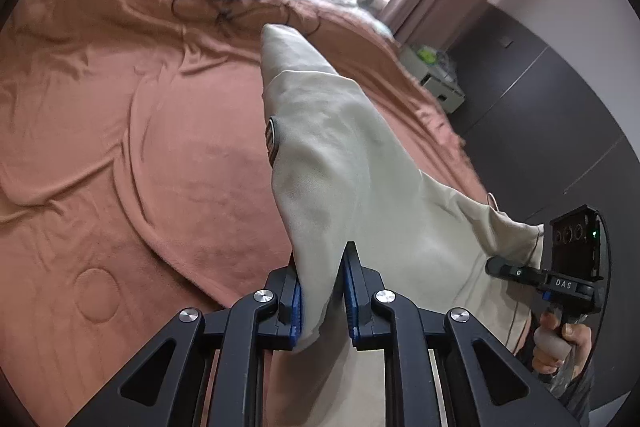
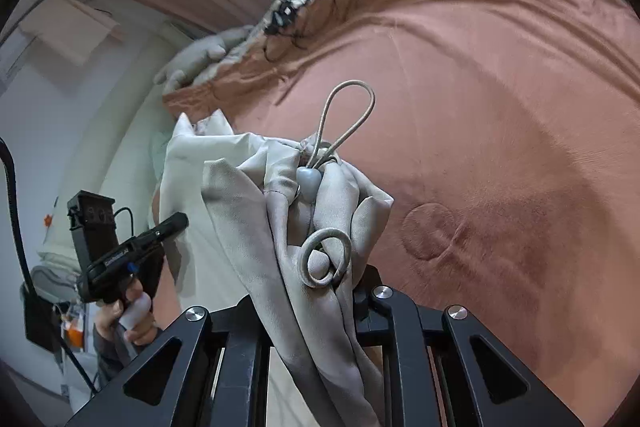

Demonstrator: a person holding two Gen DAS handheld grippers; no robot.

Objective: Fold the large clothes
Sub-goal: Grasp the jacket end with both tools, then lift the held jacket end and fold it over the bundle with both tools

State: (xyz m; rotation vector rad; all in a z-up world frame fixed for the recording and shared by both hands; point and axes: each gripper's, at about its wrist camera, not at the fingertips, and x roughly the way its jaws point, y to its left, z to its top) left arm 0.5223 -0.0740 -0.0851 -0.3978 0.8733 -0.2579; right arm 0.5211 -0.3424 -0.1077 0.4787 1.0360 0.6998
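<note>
While both jaws are pinched shut on the pale garment [image 1: 344,163], it hangs above the bed [image 1: 120,147]; its long edge runs between the left gripper [image 1: 322,301] and right gripper [image 2: 320,291], neither nearer.

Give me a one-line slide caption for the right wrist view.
Right gripper clamps bunched beige garment with drawstring loop above a pink bedspread.

right claw [image 2: 320,291] tips hidden — garment [image 2: 248,211] bunched over them.
</note>
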